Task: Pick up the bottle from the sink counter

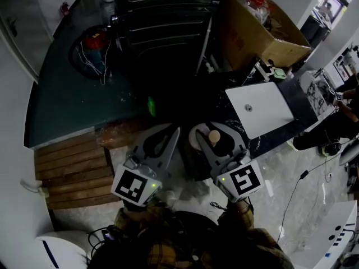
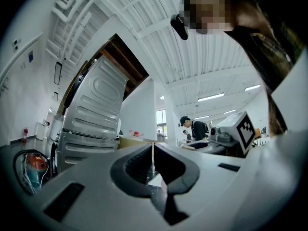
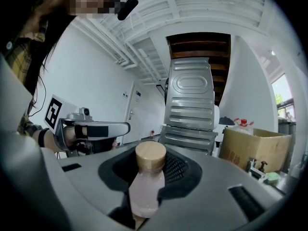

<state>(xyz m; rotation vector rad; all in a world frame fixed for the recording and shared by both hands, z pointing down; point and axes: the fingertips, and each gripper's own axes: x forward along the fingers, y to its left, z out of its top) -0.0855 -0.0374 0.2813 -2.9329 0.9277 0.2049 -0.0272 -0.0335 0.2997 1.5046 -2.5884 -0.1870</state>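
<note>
Between our right gripper's (image 1: 215, 133) jaws sits the bottle (image 3: 146, 184), clamped at its pale pink body, its round tan cap poking past the tips. Beside it, our left gripper (image 2: 153, 153) is closed on nothing, with the dark counter (image 1: 78, 105) ahead.

No legible text or labels.

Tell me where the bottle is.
The bottle is clamped in the right gripper, centre-right in the head view, beside the left gripper.
</note>
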